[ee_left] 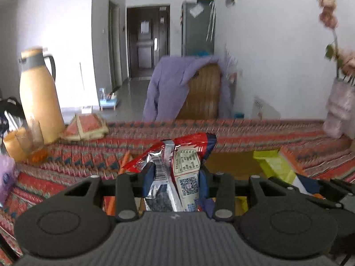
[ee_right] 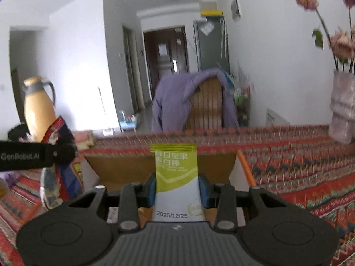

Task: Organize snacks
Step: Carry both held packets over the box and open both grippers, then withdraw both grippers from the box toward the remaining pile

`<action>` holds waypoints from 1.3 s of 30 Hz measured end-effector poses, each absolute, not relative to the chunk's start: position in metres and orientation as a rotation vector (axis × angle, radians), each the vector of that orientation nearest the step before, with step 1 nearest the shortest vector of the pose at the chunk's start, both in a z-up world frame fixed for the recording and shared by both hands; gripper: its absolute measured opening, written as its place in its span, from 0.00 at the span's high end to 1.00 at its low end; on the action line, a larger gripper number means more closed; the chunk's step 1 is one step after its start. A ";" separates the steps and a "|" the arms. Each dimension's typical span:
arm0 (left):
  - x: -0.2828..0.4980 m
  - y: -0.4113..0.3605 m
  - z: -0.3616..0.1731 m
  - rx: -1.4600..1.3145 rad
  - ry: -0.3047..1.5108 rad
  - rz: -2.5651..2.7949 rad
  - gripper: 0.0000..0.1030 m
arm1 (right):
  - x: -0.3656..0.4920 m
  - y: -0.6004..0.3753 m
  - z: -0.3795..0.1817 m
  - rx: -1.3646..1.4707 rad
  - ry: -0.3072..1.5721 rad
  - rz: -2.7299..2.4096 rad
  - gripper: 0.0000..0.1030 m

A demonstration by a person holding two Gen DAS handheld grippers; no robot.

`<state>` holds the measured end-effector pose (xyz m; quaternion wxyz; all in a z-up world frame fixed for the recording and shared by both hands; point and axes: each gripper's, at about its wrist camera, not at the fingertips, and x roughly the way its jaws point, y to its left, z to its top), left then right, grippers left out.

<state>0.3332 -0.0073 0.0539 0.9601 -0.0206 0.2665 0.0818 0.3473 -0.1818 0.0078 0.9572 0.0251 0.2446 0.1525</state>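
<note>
My left gripper (ee_left: 176,177) is shut on a red, silver and blue snack packet (ee_left: 177,155), held upright above the table. The same packet (ee_right: 57,155) and the left gripper's arm show at the left of the right wrist view. My right gripper (ee_right: 177,190) is shut on a green and white snack bar packet (ee_right: 175,177), held upright over an open cardboard box (ee_right: 124,166). That green packet (ee_left: 275,166) also shows at the right of the left wrist view, above the box (ee_left: 233,164).
The table carries a red patterned cloth (ee_right: 299,166). A tan thermos jug (ee_left: 37,97) and glass cups (ee_left: 24,139) stand at the left. A vase with pink flowers (ee_right: 342,110) stands at the right. A chair draped with a purple jacket (ee_left: 188,88) stands behind the table.
</note>
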 end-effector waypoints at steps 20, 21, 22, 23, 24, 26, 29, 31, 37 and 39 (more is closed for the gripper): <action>0.281 0.012 0.046 -0.094 0.383 0.129 0.00 | 0.314 -0.204 0.001 0.013 0.503 0.285 0.00; 0.274 0.012 0.049 -0.097 0.373 0.127 0.00 | 0.306 -0.206 0.003 0.010 0.497 0.285 0.00; 0.265 0.013 0.051 -0.102 0.363 0.121 0.00 | 0.297 -0.209 0.006 0.008 0.487 0.287 0.00; 0.256 0.015 0.054 -0.108 0.356 0.113 0.00 | 0.287 -0.211 0.008 0.006 0.478 0.291 0.00; 0.246 0.016 0.055 -0.113 0.349 0.106 0.00 | 0.280 -0.213 0.010 0.006 0.470 0.294 0.00; 0.229 0.018 0.058 -0.115 0.335 0.095 0.00 | 0.258 -0.218 0.014 0.011 0.449 0.301 0.00; 0.201 0.019 0.059 -0.118 0.324 0.067 0.00 | 0.232 -0.223 0.019 0.017 0.433 0.319 0.00; 0.181 0.021 0.058 -0.120 0.322 0.048 0.00 | 0.214 -0.224 0.020 0.009 0.419 0.325 0.00; 0.134 0.022 0.040 -0.118 0.342 0.041 0.00 | 0.170 -0.229 0.015 0.005 0.402 0.348 0.00; 0.121 0.021 0.032 -0.118 0.352 0.042 0.00 | 0.157 -0.229 0.011 0.015 0.402 0.351 0.00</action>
